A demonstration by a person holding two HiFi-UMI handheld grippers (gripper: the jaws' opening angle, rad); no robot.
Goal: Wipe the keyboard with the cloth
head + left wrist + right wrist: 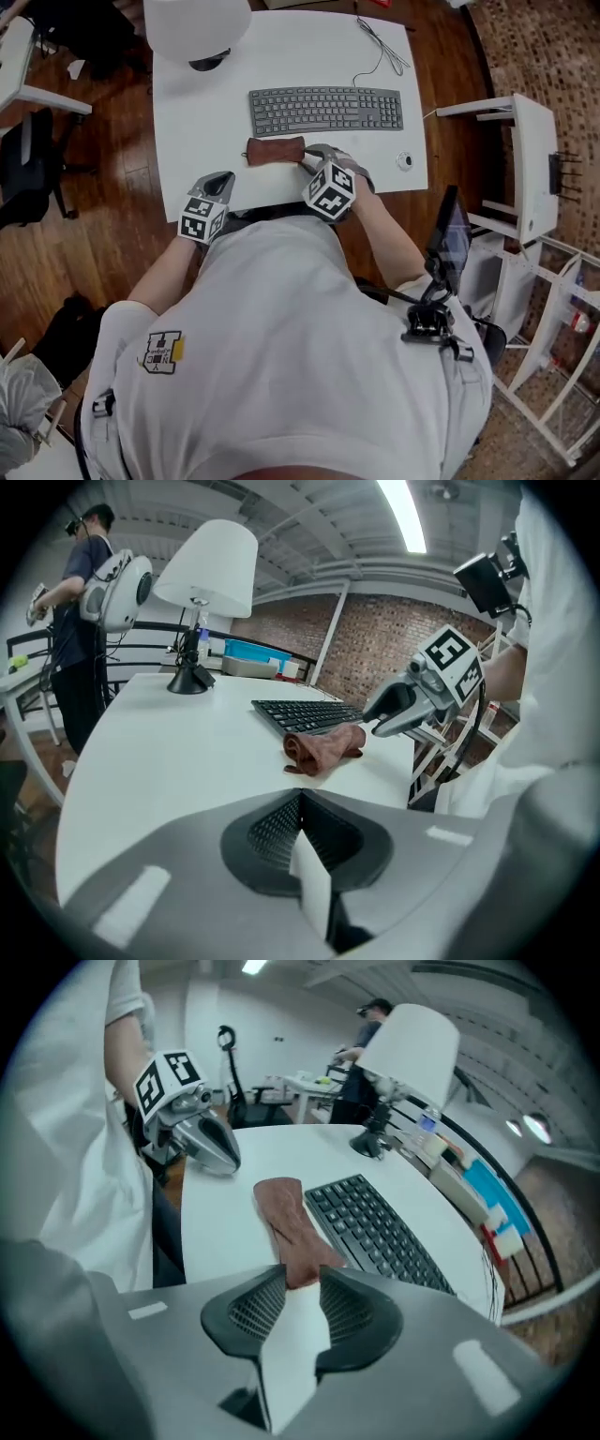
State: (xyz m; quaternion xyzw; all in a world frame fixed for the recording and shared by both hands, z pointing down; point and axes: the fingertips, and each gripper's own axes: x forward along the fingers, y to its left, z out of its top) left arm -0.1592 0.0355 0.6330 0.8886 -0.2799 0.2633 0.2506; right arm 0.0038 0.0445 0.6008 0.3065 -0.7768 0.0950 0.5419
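A dark keyboard [326,111] lies across the white table [197,112]. In front of it a brown cloth [275,150] lies stretched out toward the table's near edge. My right gripper [307,157] is at the cloth's right end. In the right gripper view the cloth [286,1218] runs from beside the keyboard [375,1227] into the right gripper [302,1283], whose jaws pinch its near end. My left gripper [225,178] hovers at the table's near edge, left of the cloth. Its tips meet with nothing held in the left gripper view [300,799], well short of the cloth [323,747].
A white lamp [197,28] stands at the table's far left corner. The keyboard's cable [380,42] trails across the far right, and a small round object [404,160] sits at the right edge. A white side table [525,159] stands to the right. A person [80,621] stands in the background.
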